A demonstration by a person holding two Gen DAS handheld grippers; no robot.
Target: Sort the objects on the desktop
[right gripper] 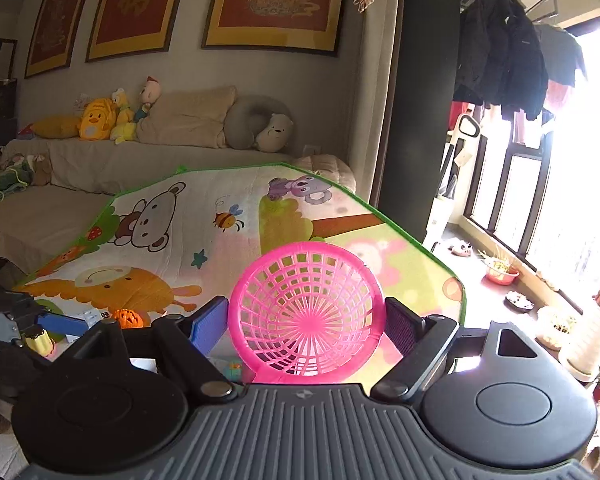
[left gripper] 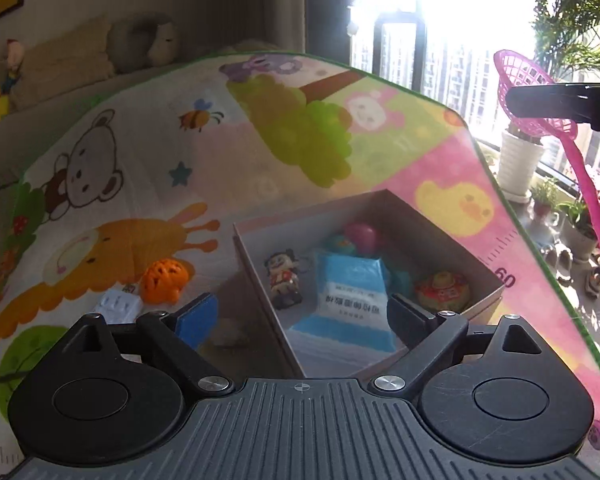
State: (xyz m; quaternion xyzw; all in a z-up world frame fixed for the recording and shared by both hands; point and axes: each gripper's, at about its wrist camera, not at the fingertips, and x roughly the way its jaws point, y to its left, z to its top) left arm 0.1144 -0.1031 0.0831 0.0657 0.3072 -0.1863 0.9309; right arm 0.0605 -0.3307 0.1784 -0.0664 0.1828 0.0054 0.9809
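we hold the left gripper (left gripper: 300, 320) with its jaws spread wide and nothing between them, above the near edge of the open cardboard box (left gripper: 452, 240), which sits on the cartoon play mat (left gripper: 140, 160) and contains a blue packet (left gripper: 350, 300), a figurine (left gripper: 283, 278) and other small toys. we hold the right gripper (right gripper: 306, 326) with its jaws closed on the pink mesh scoop (right gripper: 306, 312), lifted above the mat. an orange pumpkin toy (left gripper: 164, 280) and a white cube (left gripper: 118, 308) lie on the mat just left of the box.
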